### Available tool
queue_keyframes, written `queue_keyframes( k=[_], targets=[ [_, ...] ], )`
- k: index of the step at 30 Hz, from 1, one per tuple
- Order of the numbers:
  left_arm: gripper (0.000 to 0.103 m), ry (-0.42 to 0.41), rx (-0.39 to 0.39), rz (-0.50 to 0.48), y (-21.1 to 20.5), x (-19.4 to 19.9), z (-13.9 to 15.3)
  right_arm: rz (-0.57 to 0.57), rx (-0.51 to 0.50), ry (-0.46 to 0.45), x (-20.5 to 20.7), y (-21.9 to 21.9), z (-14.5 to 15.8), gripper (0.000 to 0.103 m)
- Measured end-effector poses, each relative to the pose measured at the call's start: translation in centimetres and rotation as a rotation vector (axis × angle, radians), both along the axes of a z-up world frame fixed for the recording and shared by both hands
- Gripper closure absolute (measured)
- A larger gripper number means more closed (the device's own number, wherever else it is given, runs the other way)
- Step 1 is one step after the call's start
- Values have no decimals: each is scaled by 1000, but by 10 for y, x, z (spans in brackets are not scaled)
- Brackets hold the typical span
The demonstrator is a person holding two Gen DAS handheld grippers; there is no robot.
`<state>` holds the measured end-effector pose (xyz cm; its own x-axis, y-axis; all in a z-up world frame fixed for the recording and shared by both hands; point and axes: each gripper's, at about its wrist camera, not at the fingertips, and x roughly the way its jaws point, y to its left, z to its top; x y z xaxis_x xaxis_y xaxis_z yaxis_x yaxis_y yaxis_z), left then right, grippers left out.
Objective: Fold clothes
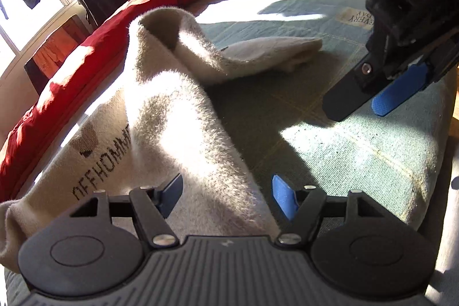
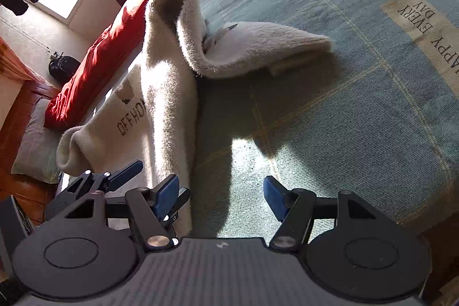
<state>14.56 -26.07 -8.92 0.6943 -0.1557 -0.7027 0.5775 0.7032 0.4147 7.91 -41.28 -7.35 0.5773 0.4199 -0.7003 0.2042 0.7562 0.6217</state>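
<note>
A cream sweater (image 1: 160, 93) lies on the left part of a green bedspread (image 1: 358, 151), just beside a red quilt (image 1: 94, 53) on its far left; one sleeve (image 2: 258, 48) arches up and drapes right, its cuff resting flat on the bedspread. The left gripper (image 1: 226, 195) is over the sweater's near edge, jaws apart and holding nothing. The right gripper (image 2: 221, 195) is over bare bedspread just right of the sweater, jaws apart and empty.
</note>
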Motion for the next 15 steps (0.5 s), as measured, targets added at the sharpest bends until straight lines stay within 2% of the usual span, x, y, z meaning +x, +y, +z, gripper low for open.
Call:
queue_keyframes(
  k=[2, 4, 10, 15],
  targets=[
    [32, -31, 47, 14, -4, 3, -6, 3, 1, -2, 1, -2, -2, 33],
    [31, -44, 61, 33, 3, 6, -4, 6, -2, -6, 4, -3, -3, 33],
    [31, -26, -20, 136, 49, 25, 19, 36, 15, -17, 16, 2, -6, 32],
    [30, -8, -39, 246, 89, 46, 21, 87, 20, -23, 31, 18, -7, 32]
  ],
)
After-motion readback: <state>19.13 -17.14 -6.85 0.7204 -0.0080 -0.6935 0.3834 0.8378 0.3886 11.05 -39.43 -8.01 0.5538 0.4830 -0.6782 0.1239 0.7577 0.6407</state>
